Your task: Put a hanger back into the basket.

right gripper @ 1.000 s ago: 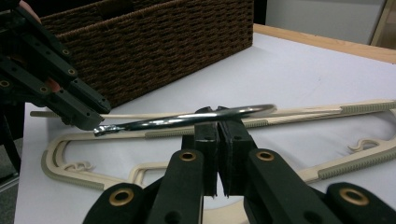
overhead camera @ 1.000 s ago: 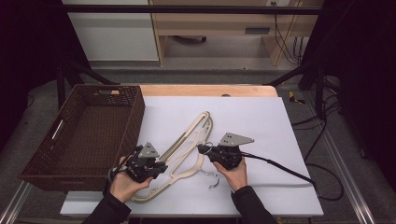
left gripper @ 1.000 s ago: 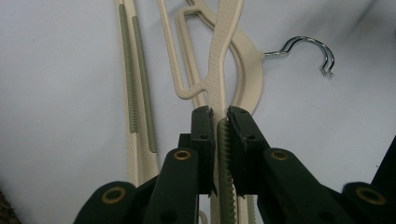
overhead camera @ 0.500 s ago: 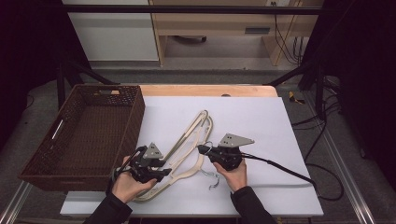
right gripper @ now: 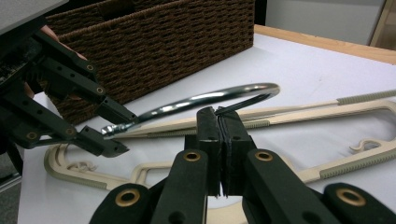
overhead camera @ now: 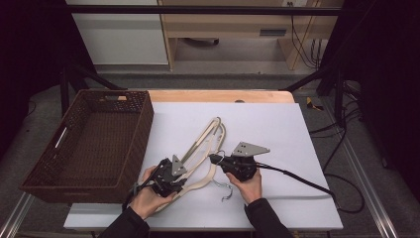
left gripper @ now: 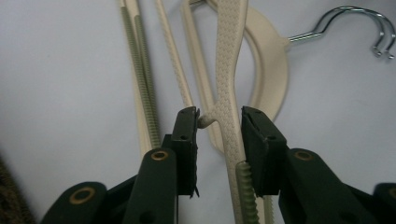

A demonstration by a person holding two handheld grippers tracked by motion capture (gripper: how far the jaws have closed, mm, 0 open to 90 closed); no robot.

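Cream plastic hangers [overhead camera: 205,144] lie in a pile on the white table [overhead camera: 277,129], beside the brown basket [overhead camera: 94,144]. My left gripper [left gripper: 218,122] has just been closing around one hanger arm. My right gripper [right gripper: 219,122] pinches a shiny metal hook [right gripper: 205,101] tight.
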